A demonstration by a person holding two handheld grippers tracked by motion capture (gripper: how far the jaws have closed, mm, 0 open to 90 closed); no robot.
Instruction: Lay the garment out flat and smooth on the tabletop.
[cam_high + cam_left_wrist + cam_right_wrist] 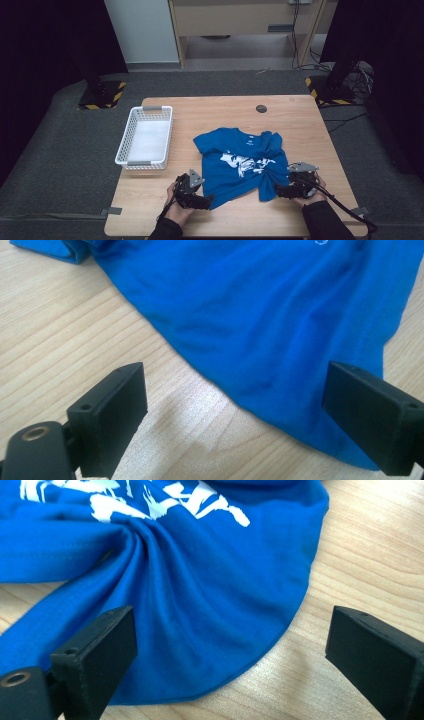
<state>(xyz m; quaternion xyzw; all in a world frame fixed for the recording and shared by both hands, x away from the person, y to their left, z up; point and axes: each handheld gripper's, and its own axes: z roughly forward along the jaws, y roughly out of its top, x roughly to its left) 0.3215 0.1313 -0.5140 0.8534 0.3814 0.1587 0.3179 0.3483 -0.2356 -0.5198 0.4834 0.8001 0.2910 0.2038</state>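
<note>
The blue T-shirt (241,161) lies crumpled near the table's (300,125) front edge, right of centre. The left gripper (200,200) sits at its front-left corner, jaws wide, nothing pinched. The right gripper (285,191) straddles the bunched hem, jaws wide too.

The left tongs (235,415) stand wide apart, with nothing pressed between the two black jaws. Ahead of them a blue T-shirt (260,315) lies spread on the pale wooden desk (65,330). Its curved hem runs from far ahead of the left-hand jaw down to just in front of the right-hand jaw, which seems to overlap the cloth's edge, though contact is hard to judge. Bare desk lies between the jaws.
</note>
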